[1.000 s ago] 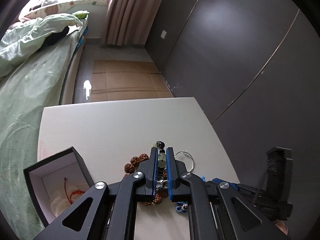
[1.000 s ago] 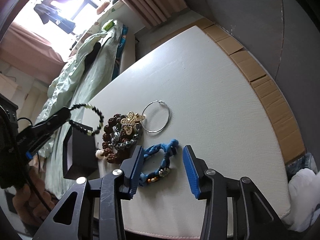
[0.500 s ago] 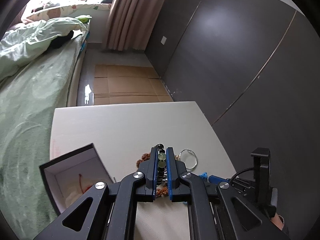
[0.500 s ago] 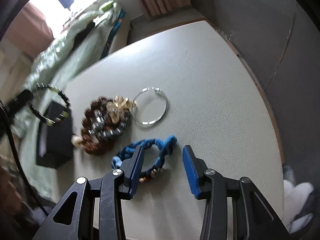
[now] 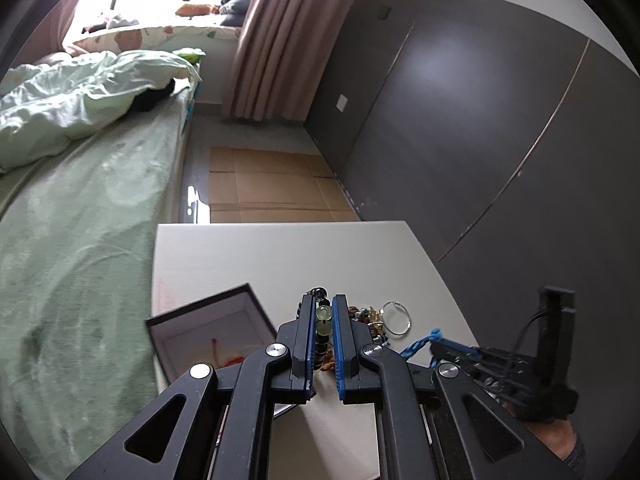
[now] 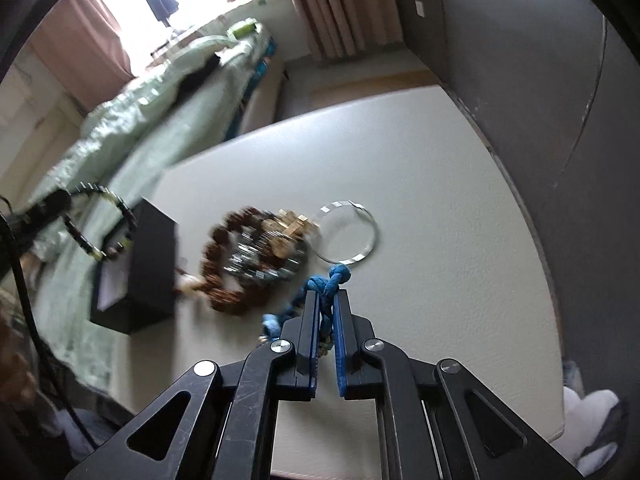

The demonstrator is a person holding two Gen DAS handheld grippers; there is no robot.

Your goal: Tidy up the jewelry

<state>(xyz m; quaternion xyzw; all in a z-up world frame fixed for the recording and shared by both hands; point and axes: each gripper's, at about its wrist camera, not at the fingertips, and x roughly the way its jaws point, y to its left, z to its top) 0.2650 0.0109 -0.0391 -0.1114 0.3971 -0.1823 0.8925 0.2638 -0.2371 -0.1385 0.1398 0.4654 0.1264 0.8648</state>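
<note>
Pale tabletop (image 6: 440, 208) carries jewelry: right gripper (image 6: 327, 312) jaws pinch the soft blue braided cord bracelet (image 6: 334, 278) (light, limp); left gripper (image 5: 321, 328) pinches a dark-and-green beaded bracelet (image 5: 323, 314) near the open black box (image 5: 208, 320) at nine o'clock.

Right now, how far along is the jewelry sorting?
Early. The open box already holds something red. In hand: the left gripper holds a dark beaded bracelet beside the box; the right gripper is shut on the blue braided bracelet. Left: brown bead bracelet, gold piece, silver hoop.
</note>
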